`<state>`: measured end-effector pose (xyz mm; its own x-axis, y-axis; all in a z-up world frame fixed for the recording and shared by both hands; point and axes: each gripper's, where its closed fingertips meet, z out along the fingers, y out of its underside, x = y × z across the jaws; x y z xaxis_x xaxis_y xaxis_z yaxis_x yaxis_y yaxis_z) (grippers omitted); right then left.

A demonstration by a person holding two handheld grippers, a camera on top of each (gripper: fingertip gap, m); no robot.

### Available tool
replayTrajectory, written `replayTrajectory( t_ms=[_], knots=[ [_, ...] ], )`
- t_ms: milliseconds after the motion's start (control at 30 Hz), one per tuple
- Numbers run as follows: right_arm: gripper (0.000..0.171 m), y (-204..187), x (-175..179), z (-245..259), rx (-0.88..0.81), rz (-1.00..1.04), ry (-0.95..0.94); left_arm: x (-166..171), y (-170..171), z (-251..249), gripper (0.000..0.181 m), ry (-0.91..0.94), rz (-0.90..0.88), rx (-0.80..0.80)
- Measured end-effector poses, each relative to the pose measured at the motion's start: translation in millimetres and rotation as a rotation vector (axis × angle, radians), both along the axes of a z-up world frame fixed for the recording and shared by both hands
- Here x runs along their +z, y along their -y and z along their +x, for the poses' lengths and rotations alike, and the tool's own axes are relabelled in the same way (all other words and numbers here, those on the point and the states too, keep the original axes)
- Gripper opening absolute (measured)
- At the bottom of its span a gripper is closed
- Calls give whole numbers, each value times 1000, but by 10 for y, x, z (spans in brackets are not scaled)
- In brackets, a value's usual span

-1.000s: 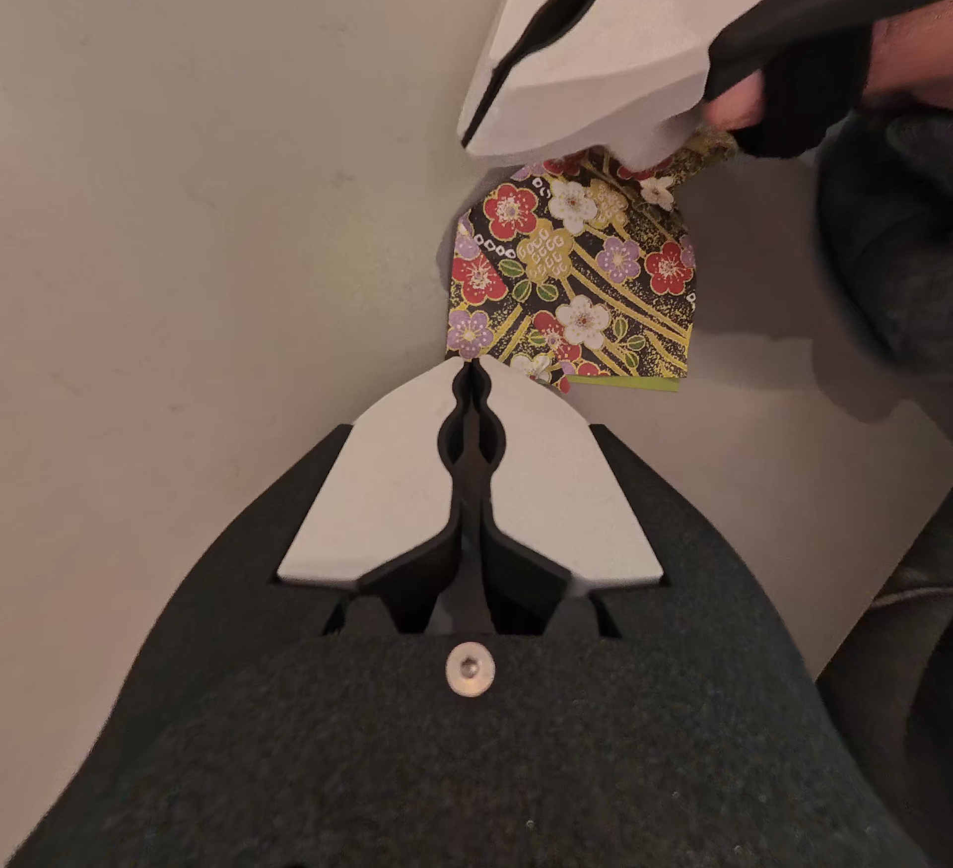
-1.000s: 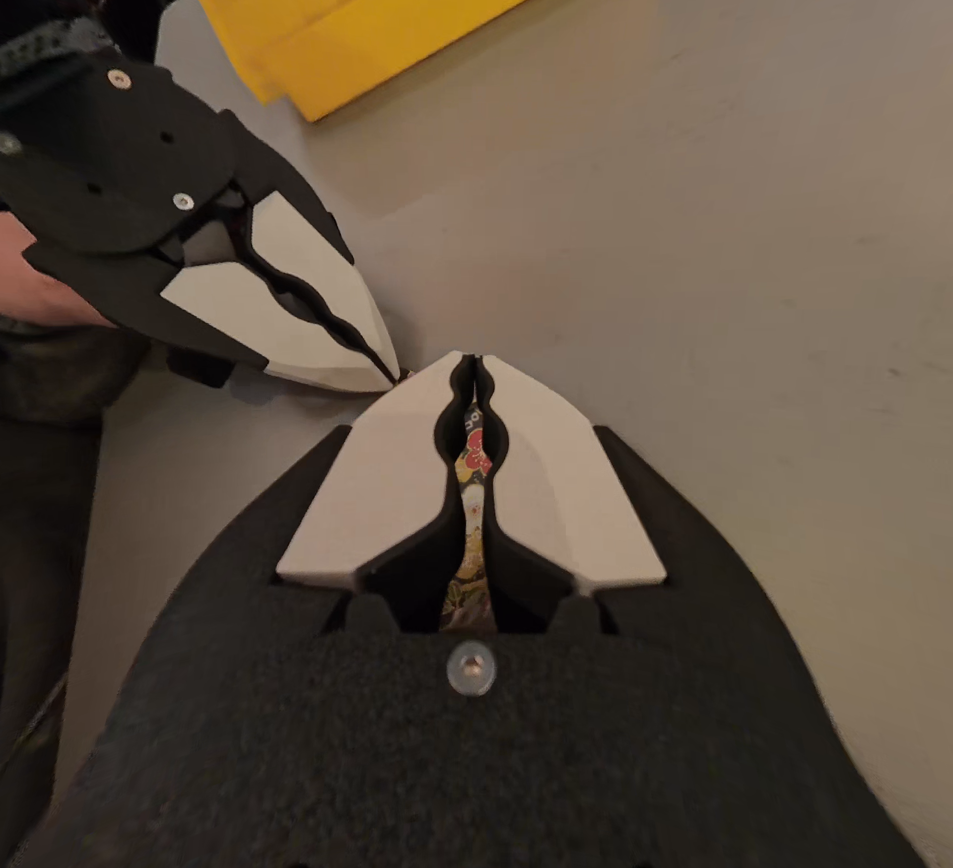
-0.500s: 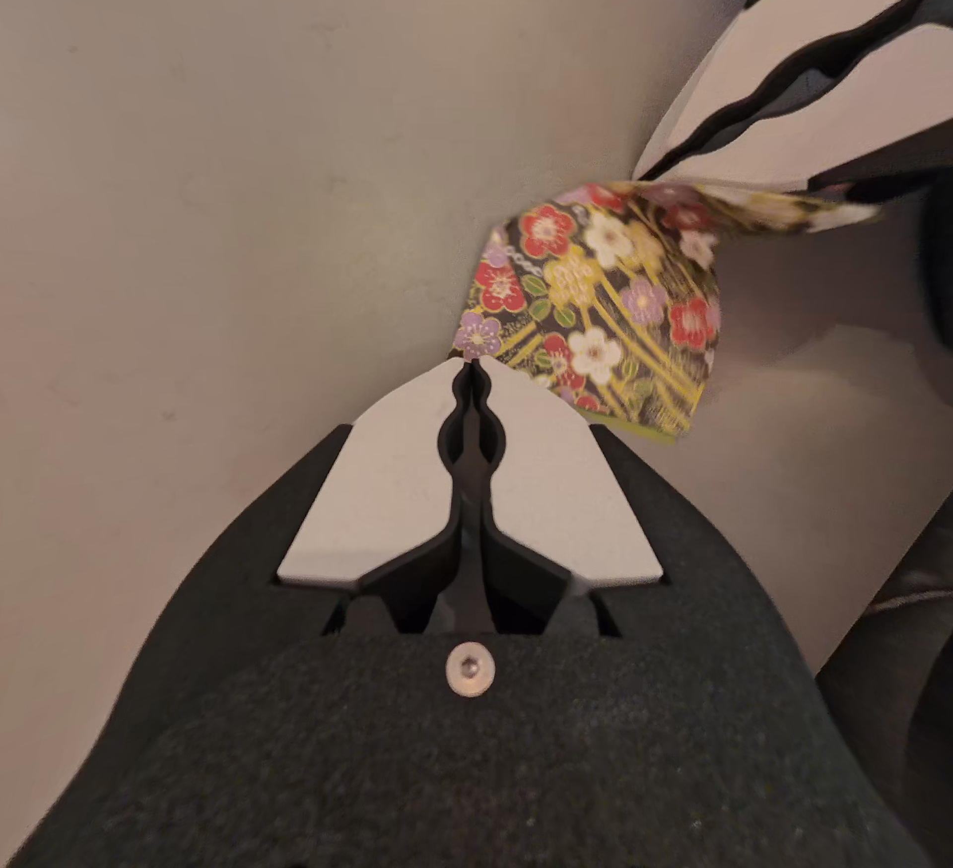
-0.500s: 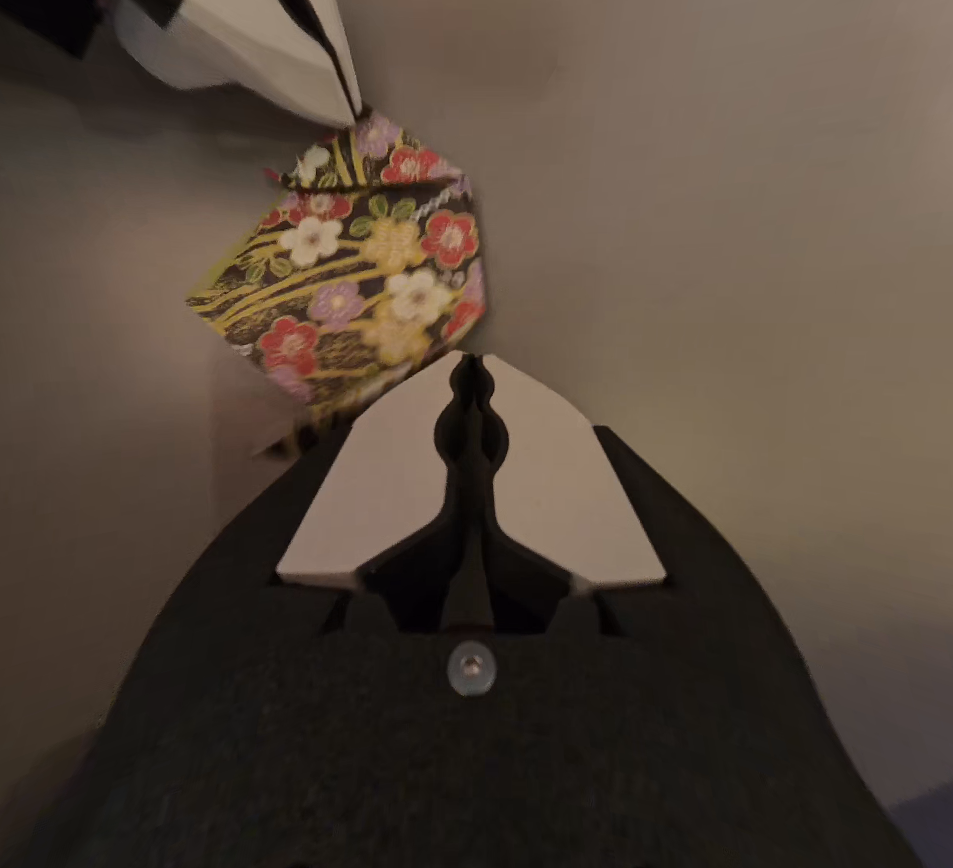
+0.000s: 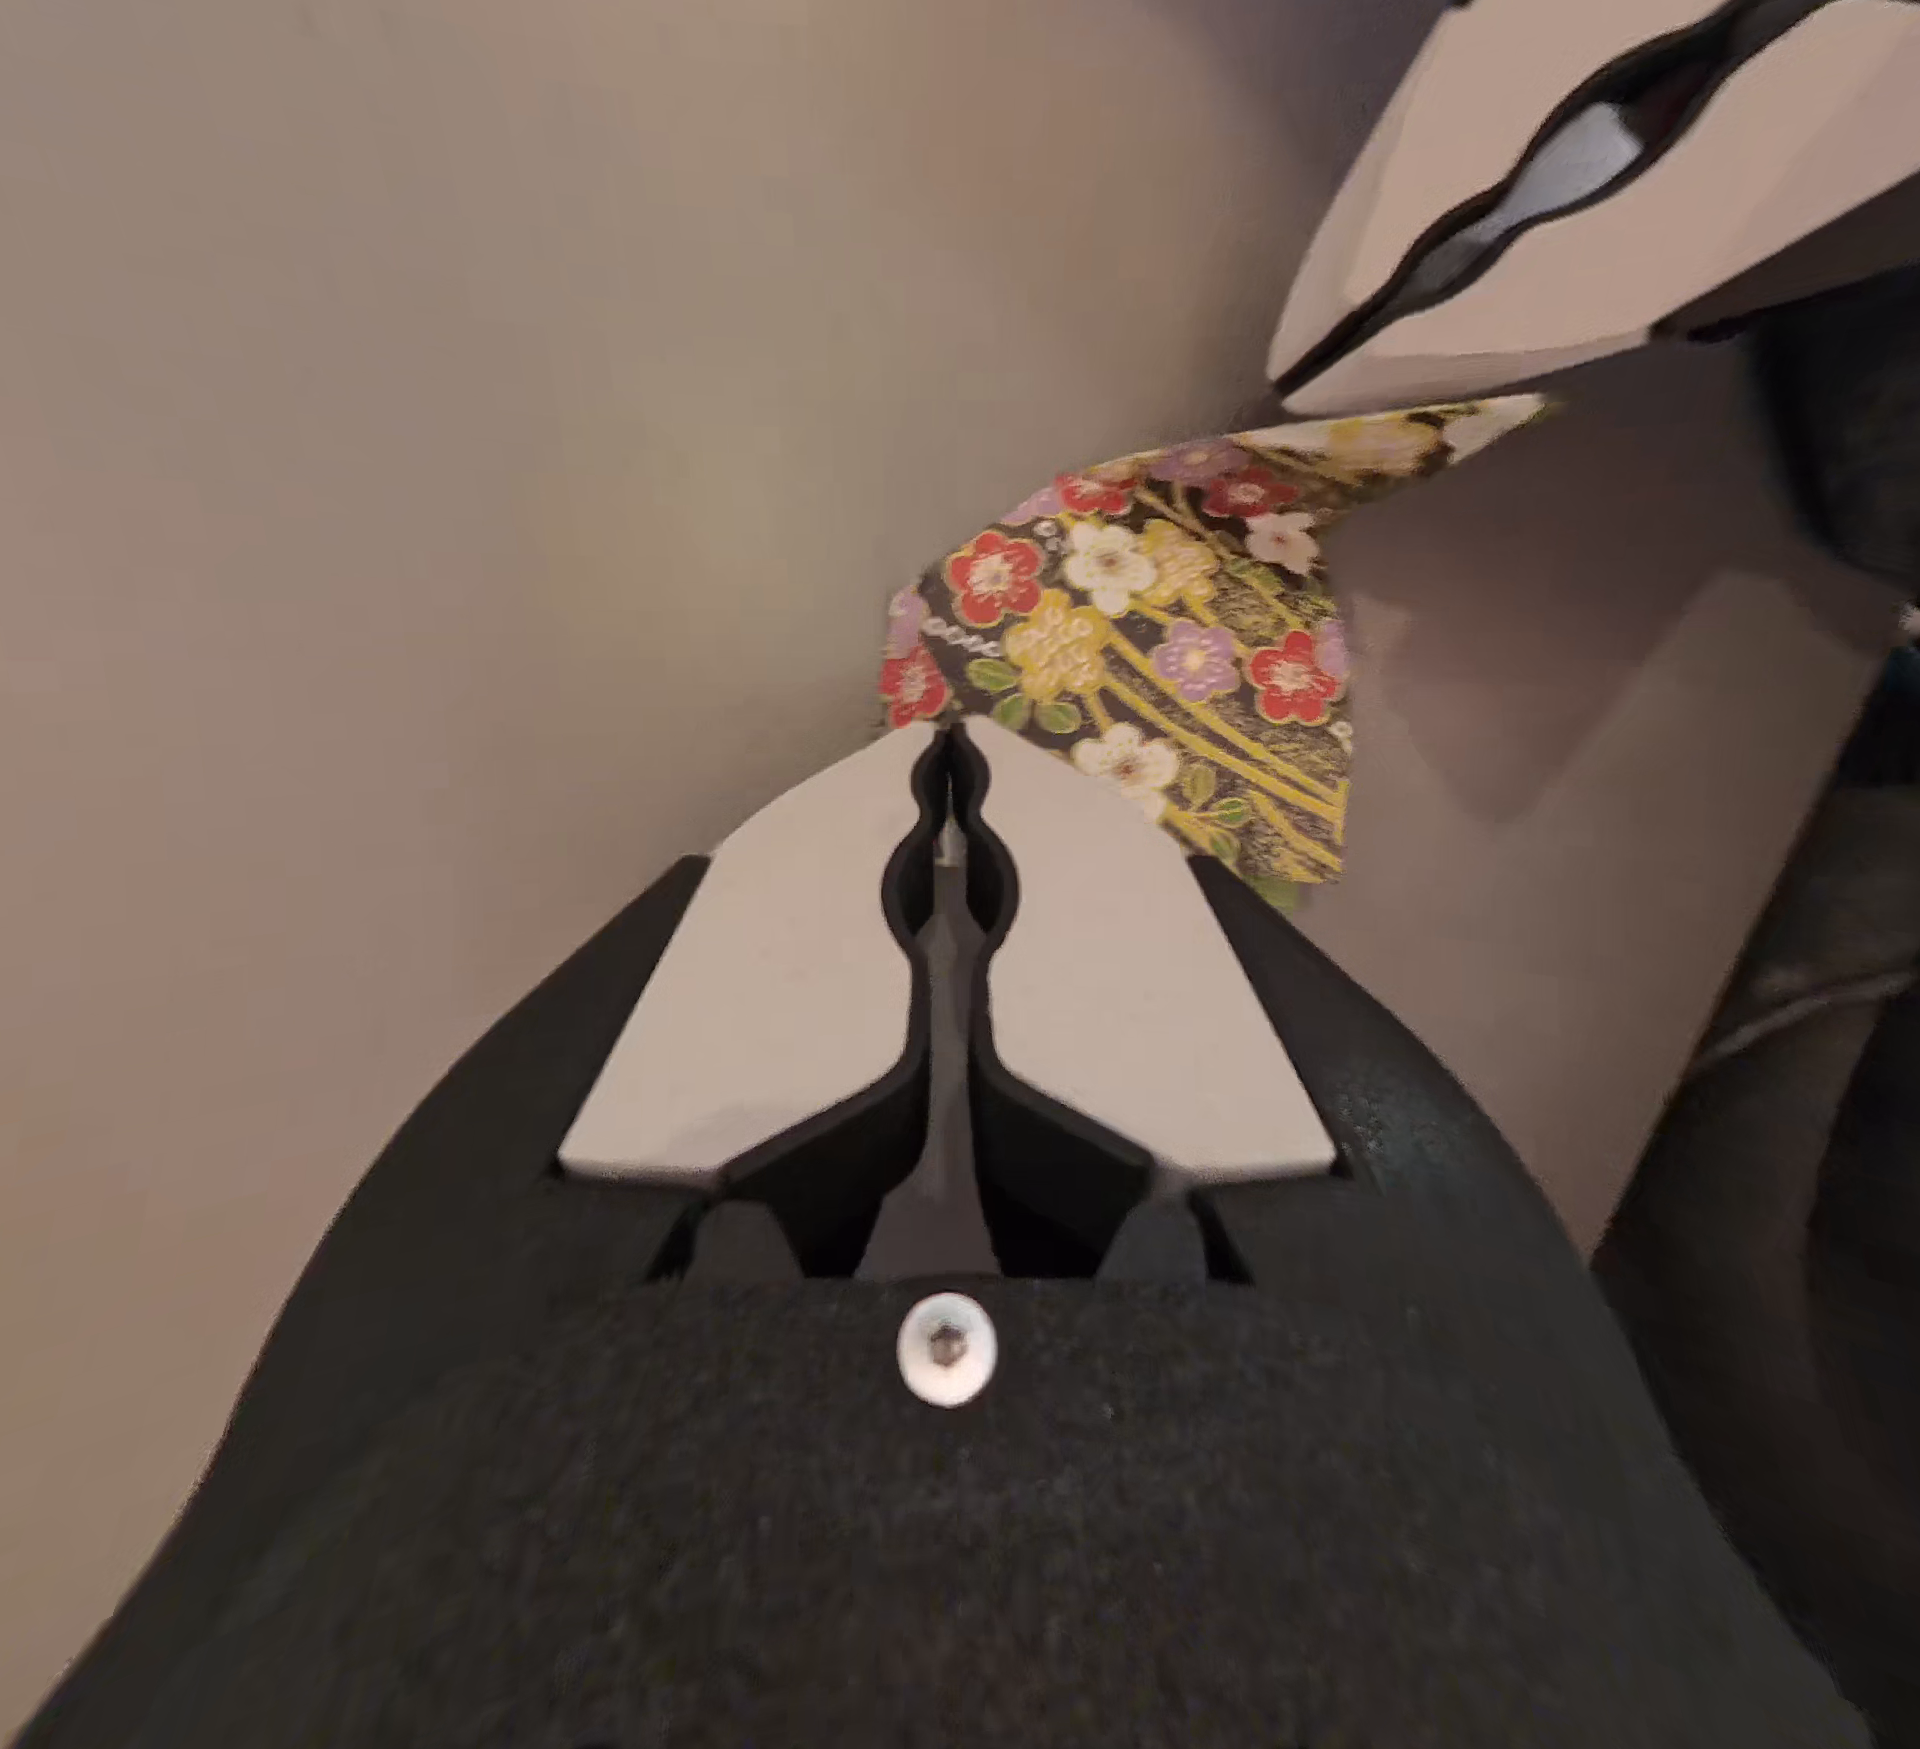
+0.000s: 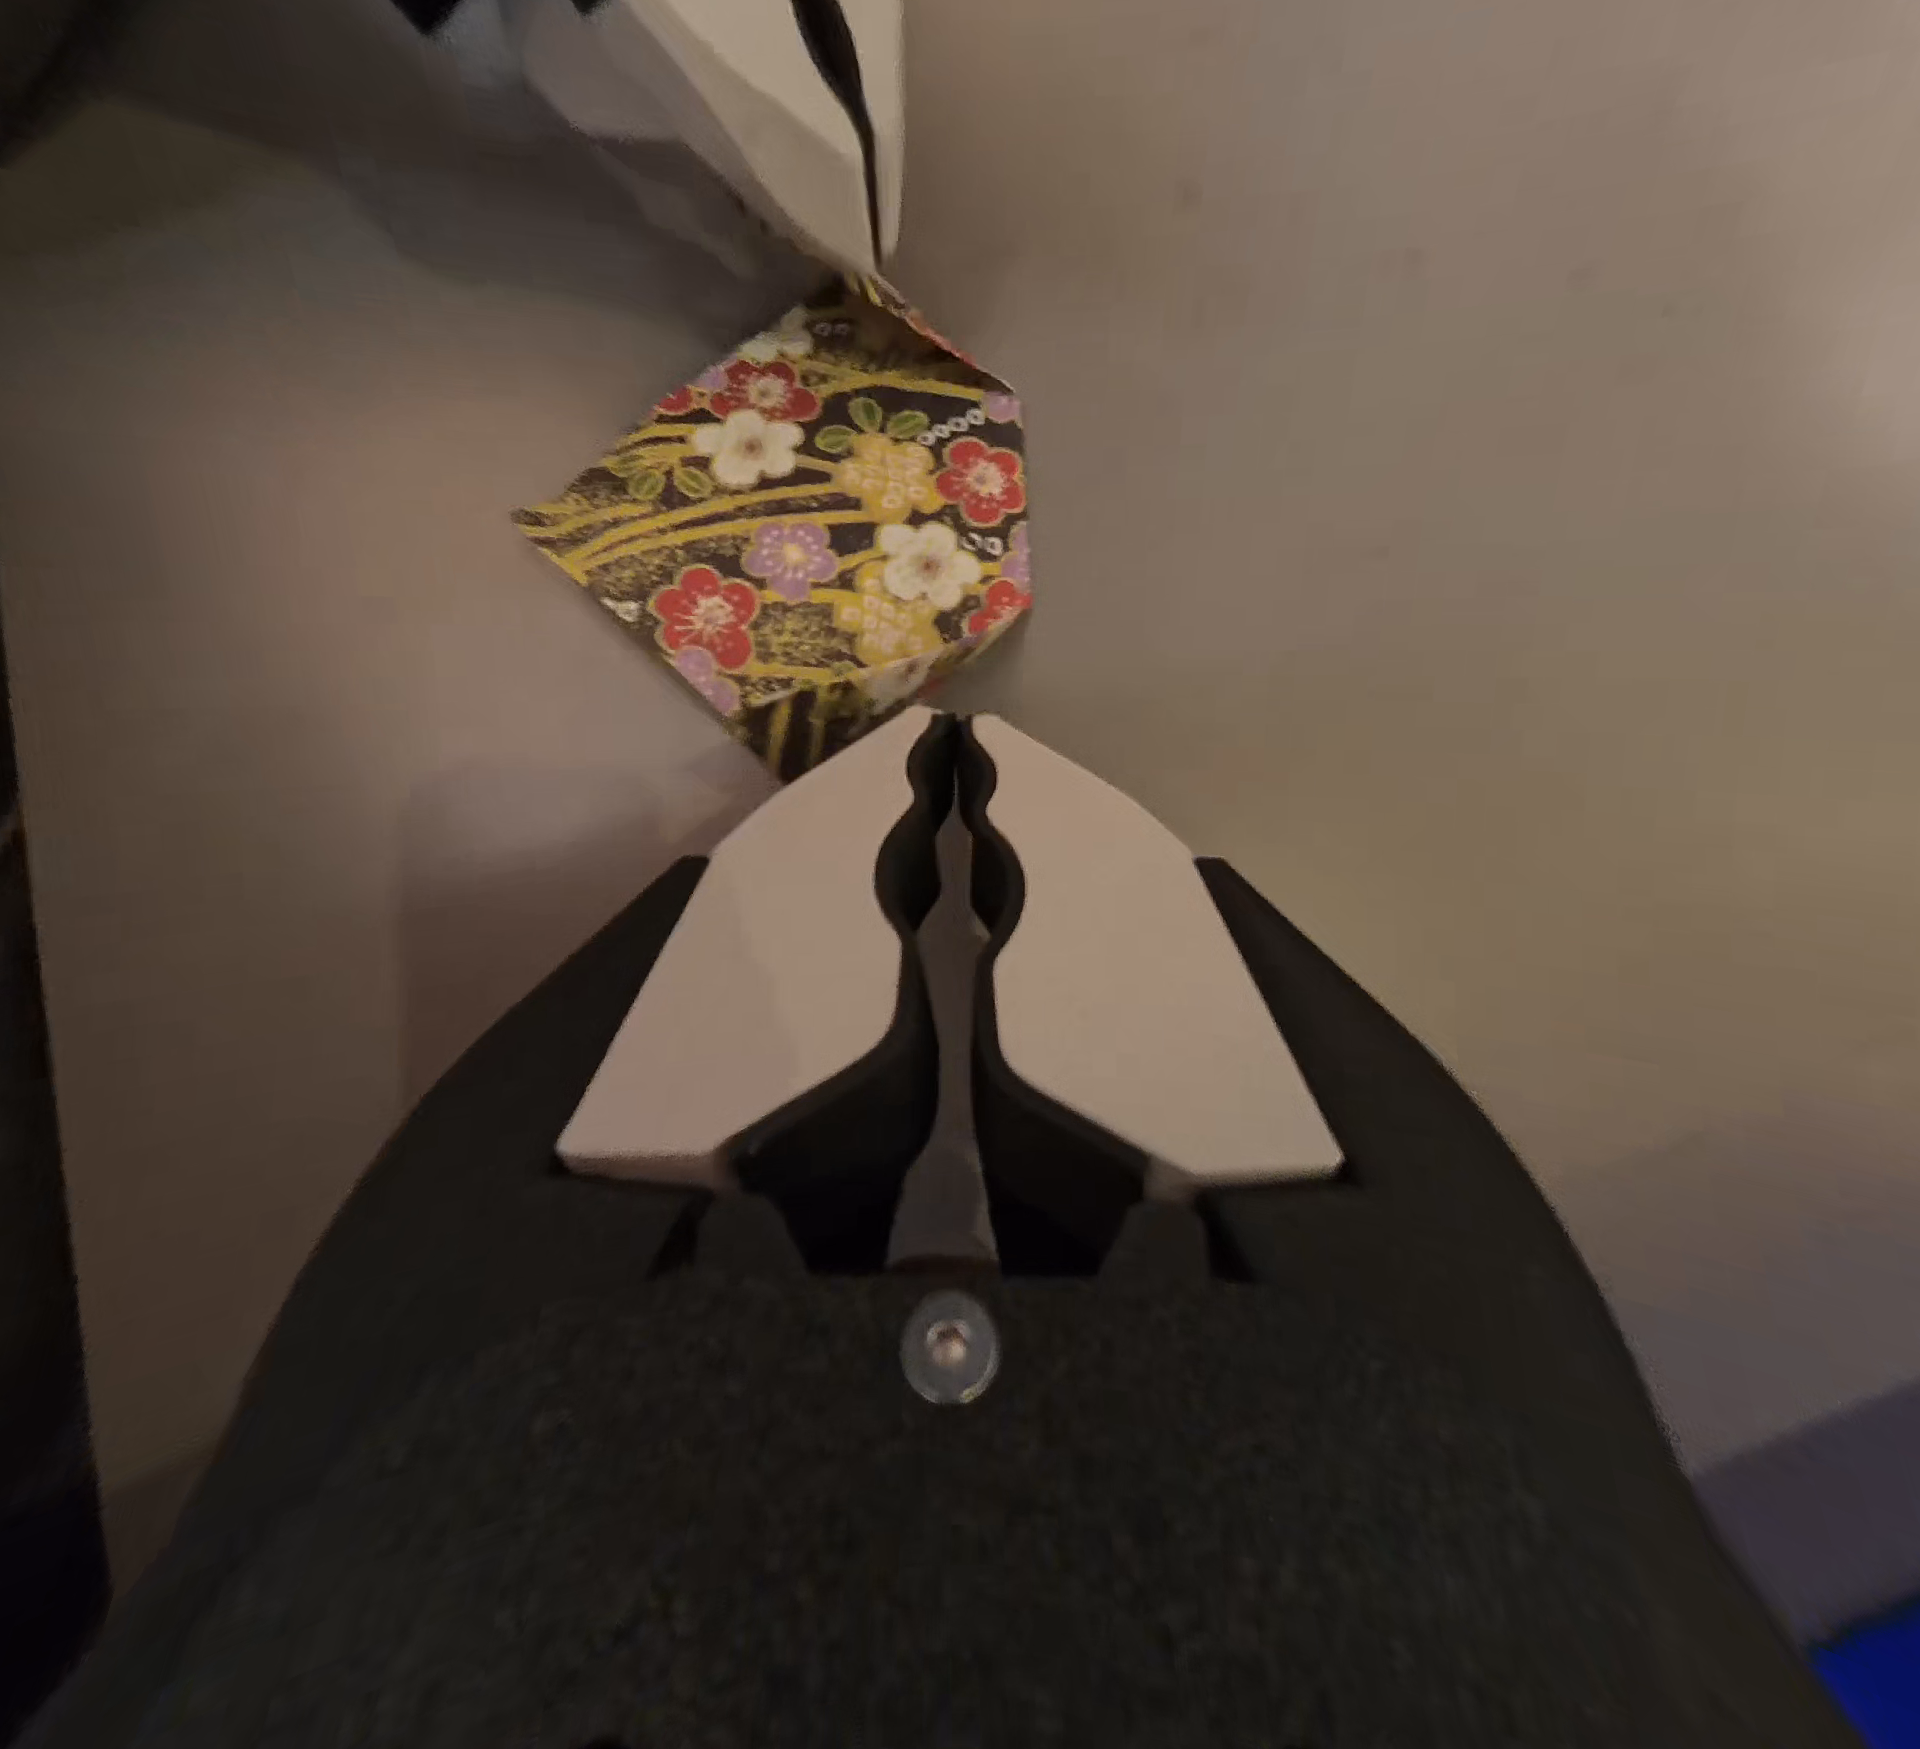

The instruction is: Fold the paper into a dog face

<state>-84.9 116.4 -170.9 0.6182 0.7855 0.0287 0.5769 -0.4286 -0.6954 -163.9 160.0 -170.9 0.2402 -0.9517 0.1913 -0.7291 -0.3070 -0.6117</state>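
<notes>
Left wrist view: one paper (image 5: pixel 1132 650), two hand-held grippers.

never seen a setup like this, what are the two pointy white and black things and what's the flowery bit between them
Those are two hand-held tongs, one in each of a person's hands, with no robot arm behind them. Each carries a camera looking along its own two fingers, so each picture shows its own tongs at the bottom and the other pair farther off.

In the left wrist view, the left tongs are shut on one corner of the folded floral paper. In the right wrist view, the right tongs are shut on the opposite corner of that paper. The paper seems held above a plain pale table, which shows nothing else on it.
</notes>
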Motion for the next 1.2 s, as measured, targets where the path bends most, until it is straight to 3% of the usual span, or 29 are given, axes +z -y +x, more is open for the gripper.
replayTrajectory(
  t_ms=[167,300,667,1033,1200],
  knots=[
    [0,87,37,-243,82,-7,-44,-202,174,-13,0,-77,-45,-94],
    [0,126,-145,-341,132,-35,41,-217,202,-9,0,-61,-66,-77],
    [0,197,-239,-459,193,-39,100,-217,215,-37,0,-59,-60,-72],
    [0,-236,-241,-386,189,30,202,-212,344,-192,0,-57,-110,-63],
    [0,-205,-121,-396,158,39,176,-213,326,-195,0,-58,-118,5]
  ],
)
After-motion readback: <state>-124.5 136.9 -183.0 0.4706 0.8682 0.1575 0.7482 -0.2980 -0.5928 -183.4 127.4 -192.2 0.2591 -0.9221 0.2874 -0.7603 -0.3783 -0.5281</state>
